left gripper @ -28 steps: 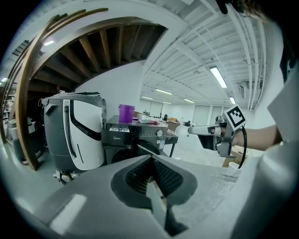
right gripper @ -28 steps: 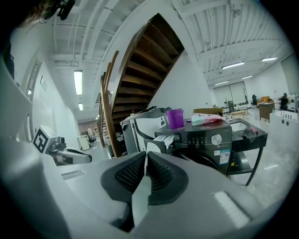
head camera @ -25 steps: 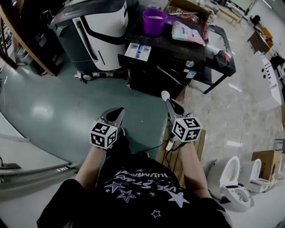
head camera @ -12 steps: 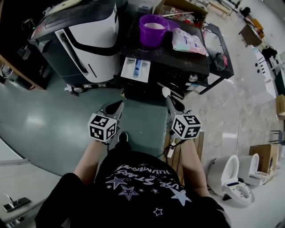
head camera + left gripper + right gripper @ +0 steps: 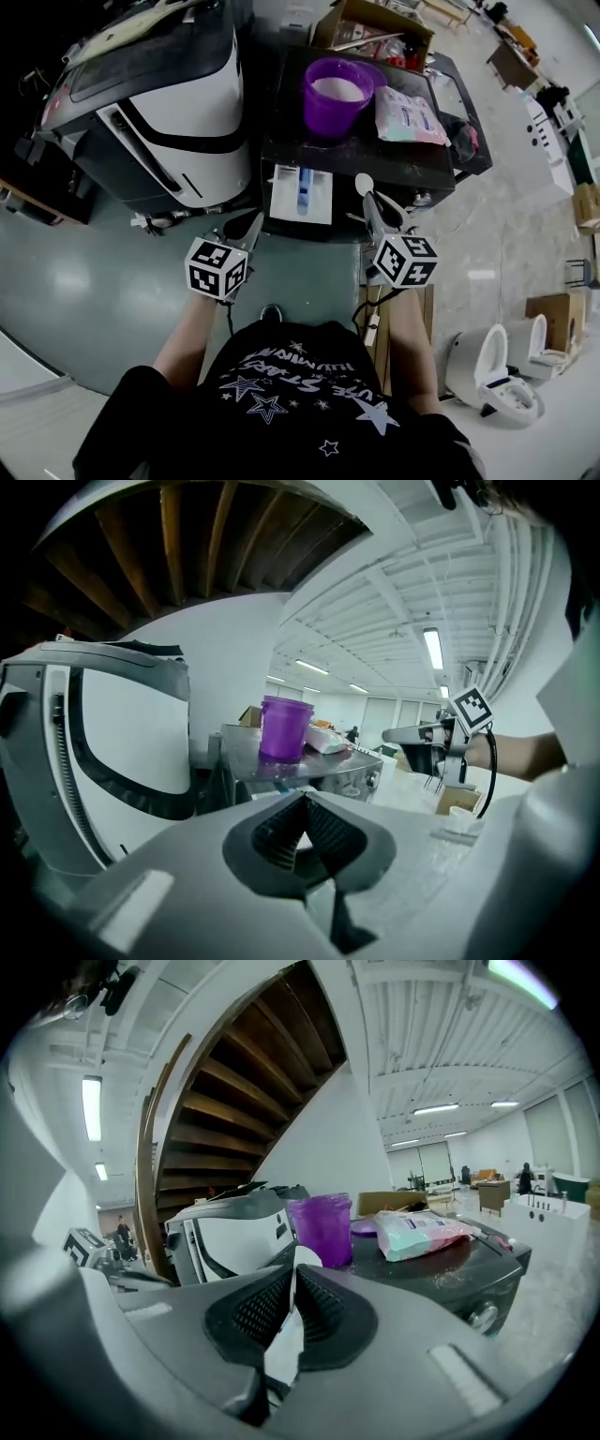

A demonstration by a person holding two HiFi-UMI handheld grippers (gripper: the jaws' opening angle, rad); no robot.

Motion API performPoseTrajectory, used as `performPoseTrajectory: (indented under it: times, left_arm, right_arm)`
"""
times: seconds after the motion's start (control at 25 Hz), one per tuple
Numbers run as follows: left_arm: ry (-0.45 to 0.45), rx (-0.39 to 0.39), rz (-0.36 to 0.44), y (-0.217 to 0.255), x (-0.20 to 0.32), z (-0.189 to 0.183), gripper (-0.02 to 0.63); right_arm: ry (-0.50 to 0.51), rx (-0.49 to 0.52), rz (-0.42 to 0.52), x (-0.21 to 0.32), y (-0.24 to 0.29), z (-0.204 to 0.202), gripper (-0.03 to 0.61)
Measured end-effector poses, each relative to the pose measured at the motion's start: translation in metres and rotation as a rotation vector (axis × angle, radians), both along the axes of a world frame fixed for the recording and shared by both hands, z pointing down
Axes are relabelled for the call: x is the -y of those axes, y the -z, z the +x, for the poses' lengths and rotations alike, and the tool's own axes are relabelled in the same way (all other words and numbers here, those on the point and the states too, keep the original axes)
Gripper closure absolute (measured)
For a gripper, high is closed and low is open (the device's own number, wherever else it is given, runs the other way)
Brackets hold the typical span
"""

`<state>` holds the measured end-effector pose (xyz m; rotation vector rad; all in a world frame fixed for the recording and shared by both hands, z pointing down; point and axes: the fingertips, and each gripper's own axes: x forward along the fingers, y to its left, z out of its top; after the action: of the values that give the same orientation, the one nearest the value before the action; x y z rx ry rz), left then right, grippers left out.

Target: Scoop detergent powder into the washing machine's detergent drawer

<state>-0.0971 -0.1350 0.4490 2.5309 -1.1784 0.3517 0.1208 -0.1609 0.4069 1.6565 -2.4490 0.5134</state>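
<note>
The dark washing machine (image 5: 375, 164) stands ahead with its white detergent drawer (image 5: 302, 193) pulled out toward me. On its top sit a purple tub (image 5: 336, 94) of white powder and a detergent bag (image 5: 410, 114). My right gripper (image 5: 375, 203) is shut on a white spoon (image 5: 364, 183), whose bowl points up just right of the drawer. The spoon (image 5: 296, 1269) shows between the jaws in the right gripper view, before the tub (image 5: 323, 1228) and bag (image 5: 424, 1232). My left gripper (image 5: 249, 223) is shut and empty, left of the drawer; the tub (image 5: 284, 727) lies ahead of it.
A white and black appliance (image 5: 178, 122) stands left of the washing machine. A cardboard box (image 5: 375, 23) sits behind the tub. Wooden boards (image 5: 380, 328) lie under my right arm. White toilets (image 5: 497, 380) stand on the floor at the lower right.
Both grippers have come closer to the washing machine. The drawer and tub now lie nearer, and the spoon's bowl is beside the drawer's right edge.
</note>
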Motion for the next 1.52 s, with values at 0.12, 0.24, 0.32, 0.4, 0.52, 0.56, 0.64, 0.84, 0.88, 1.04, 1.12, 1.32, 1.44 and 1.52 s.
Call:
performPoseTrajectory:
  times: [0.12, 0.24, 0.32, 0.4, 0.52, 0.56, 0.64, 0.84, 0.88, 1.04, 1.12, 1.32, 1.44, 1.52]
  left_arm:
    - [-0.019, 0.007, 0.006, 0.002, 0.022, -0.005, 0.614]
    - [-0.027, 0.003, 0.017, 0.007, 0.037, -0.004, 0.614]
    - [-0.028, -0.001, 0.023, 0.010, 0.047, -0.001, 0.614]
    - [-0.022, -0.001, 0.027, 0.012, 0.057, 0.002, 0.614]
    - [0.000, 0.012, 0.039, 0.015, 0.074, 0.004, 0.614]
    - [0.012, 0.018, 0.042, 0.016, 0.080, 0.004, 0.614]
    - [0.035, 0.021, 0.046, 0.020, 0.091, 0.005, 0.614]
    - [0.073, 0.047, 0.057, 0.027, 0.117, 0.005, 0.614]
    - [0.086, 0.048, 0.056, 0.028, 0.122, 0.005, 0.614]
    - [0.123, 0.059, 0.053, 0.031, 0.139, 0.005, 0.614]
    - [0.139, 0.062, 0.054, 0.032, 0.147, 0.005, 0.614]
    - [0.171, 0.070, 0.050, 0.031, 0.161, 0.005, 0.614]
    - [0.188, 0.076, 0.040, 0.027, 0.166, 0.005, 0.614]
    - [0.201, 0.078, 0.035, 0.024, 0.169, 0.005, 0.614]
  right_arm:
    - [-0.039, 0.005, 0.019, 0.019, 0.015, 0.009, 0.541]
    - [-0.035, -0.005, 0.038, 0.036, 0.033, 0.017, 0.541]
    - [-0.016, -0.026, 0.059, 0.052, 0.046, 0.019, 0.541]
    - [0.012, -0.048, 0.086, 0.070, 0.059, 0.019, 0.541]
    - [0.073, -0.068, 0.131, 0.099, 0.078, 0.015, 0.541]
    - [0.093, -0.073, 0.142, 0.109, 0.084, 0.014, 0.541]
    - [0.137, -0.093, 0.157, 0.129, 0.095, 0.011, 0.541]
    - [0.289, -0.223, 0.183, 0.177, 0.115, -0.001, 0.541]
    - [0.328, -0.258, 0.182, 0.186, 0.117, -0.004, 0.541]
    - [0.522, -0.445, 0.162, 0.213, 0.114, -0.018, 0.542]
    - [0.601, -0.543, 0.146, 0.226, 0.107, -0.022, 0.541]
    - [0.760, -0.772, 0.066, 0.251, 0.083, -0.026, 0.543]
    - [0.866, -0.878, 0.017, 0.259, 0.066, -0.034, 0.543]
    - [0.934, -0.929, -0.011, 0.263, 0.054, -0.041, 0.543]
